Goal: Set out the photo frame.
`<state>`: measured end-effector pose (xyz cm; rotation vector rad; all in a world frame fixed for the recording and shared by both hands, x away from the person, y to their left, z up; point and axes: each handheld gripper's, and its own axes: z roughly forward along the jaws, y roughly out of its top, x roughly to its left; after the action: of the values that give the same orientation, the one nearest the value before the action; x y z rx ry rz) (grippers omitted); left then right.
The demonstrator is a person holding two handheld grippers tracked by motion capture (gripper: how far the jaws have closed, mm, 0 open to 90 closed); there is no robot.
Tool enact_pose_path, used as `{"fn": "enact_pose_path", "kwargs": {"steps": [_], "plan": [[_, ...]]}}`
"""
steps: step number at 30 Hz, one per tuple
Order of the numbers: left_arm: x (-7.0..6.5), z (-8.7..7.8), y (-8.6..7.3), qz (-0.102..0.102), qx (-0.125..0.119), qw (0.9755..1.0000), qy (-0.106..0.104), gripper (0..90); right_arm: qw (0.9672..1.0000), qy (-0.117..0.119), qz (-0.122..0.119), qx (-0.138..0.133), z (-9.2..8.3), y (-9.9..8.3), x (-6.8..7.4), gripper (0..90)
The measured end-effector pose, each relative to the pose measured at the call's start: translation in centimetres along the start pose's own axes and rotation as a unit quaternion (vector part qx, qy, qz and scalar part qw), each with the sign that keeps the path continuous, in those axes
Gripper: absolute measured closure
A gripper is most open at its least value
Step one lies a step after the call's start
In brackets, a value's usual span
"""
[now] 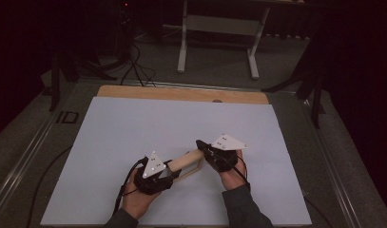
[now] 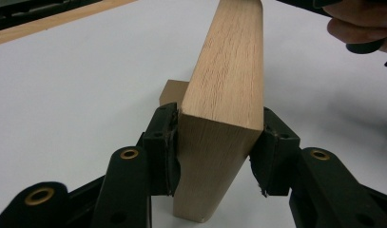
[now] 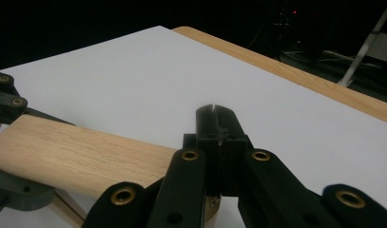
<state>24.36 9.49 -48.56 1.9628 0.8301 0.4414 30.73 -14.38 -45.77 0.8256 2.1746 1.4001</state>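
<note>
The left tool [image 1: 163, 170] sits low over the white sheet [image 1: 134, 123] that covers the bench, and a light wooden block [image 2: 224, 104] stands between its jaws. In the left gripper view the left-hand pad [image 2: 166, 142] lies against the block's side, while the right-hand pad [image 2: 269, 152] seems to meet only the block's corner edge; I cannot tell for sure whether the block is truly pinched or merely flanked. The block runs away from that tool, long and flat-sided, toward the other hand [image 1: 231, 173]. A second, smaller piece of wood [image 2: 174, 92] shows just behind the block, lying on the sheet. From above, the block reaches from the left tool up and rightward to the right tool [image 1: 204, 147], whose tips rest at the block's far end. In the right gripper view the right tool's jaws are pressed together, pad against pad, with nothing between them; the block's broad grain face lies just beside and to the left of them, seemingly below the tips. The wooden edge of the bench [image 1: 181, 92] runs beyond the sheet's far side.
</note>
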Motion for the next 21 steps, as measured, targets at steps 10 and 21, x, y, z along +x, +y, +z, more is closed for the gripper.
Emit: {"fn": "enact_pose_path", "kwargs": {"steps": [10, 21], "plan": [[0.38, 0.11, -0.03, -0.007, 0.003, 0.9999, 0.015, 54.4, 1.0000, -0.007, -0.003, 0.004, -0.42, -0.03, 0.23, 89.9], [0.97, 0.13, -0.14, -0.024, 0.006, 0.9995, 0.021, 53.1, 0.9999, -0.007, -0.006, 0.009, -0.80, -0.04, 0.38, 90.0]]}}
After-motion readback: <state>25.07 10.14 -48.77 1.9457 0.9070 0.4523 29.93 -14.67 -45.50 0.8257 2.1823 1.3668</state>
